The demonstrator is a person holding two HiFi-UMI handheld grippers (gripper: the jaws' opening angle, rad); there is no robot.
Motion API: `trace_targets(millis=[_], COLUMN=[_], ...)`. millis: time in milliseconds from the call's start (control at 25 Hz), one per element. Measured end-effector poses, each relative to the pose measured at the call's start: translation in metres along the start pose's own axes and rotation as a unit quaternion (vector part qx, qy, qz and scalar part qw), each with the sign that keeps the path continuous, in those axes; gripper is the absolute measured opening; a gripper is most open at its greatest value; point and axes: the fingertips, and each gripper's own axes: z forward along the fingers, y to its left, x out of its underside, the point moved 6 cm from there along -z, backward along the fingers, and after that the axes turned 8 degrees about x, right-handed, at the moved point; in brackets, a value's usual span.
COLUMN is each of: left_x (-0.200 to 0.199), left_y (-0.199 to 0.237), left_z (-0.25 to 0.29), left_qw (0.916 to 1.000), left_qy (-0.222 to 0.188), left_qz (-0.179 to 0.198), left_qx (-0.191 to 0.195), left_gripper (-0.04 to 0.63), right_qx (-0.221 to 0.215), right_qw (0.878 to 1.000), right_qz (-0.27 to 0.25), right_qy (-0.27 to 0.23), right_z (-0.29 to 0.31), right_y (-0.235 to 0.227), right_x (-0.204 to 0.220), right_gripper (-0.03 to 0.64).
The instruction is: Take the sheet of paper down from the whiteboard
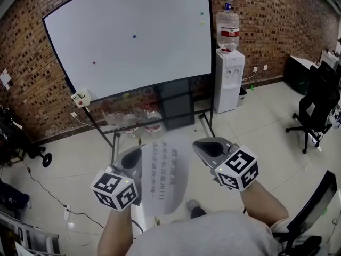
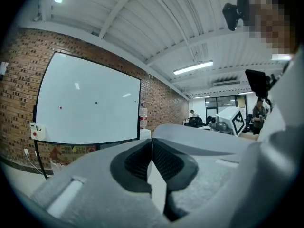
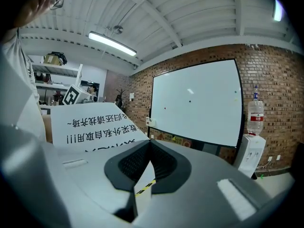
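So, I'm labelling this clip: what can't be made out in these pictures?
- Sheet of paper: print blurred in head view; lower lines hidden behind the right gripper in its own view.
- Dots on the whiteboard: too small to tell magnets from marks.
- Clutter under the whiteboard: blurred, head view.

Lines of black Chinese characters are printed on the sheet of paper (image 3: 92,127), seen upside down; one line is closed by three exclamation marks, the rest not surely read. The print on the water bottle (image 1: 228,23) cannot be read
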Motion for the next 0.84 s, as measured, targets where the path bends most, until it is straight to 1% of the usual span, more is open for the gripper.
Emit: trace_targets(millis=[400, 840], left_x=[0.005, 0.011], left_y=[-0.003, 0.008], left_z=[-0.011, -0.015], left_qw=[1.0000, 0.9999], left_qy=[0.005, 0.006], left_qz=[0.000, -0.010], left_qx=[-0.003, -0.008], left_gripper=[0.002, 0.002], right_qx=[0.001, -0.002], right_qw=[1.000, 1.000], right_qz=[0.004, -0.001], right_qy=[-0.001, 0.011], right_z=[-0.001, 0.010], right_y=[0.008, 0.013], right_x=[0.005, 0.007], right_gripper=[0.002, 0.002])
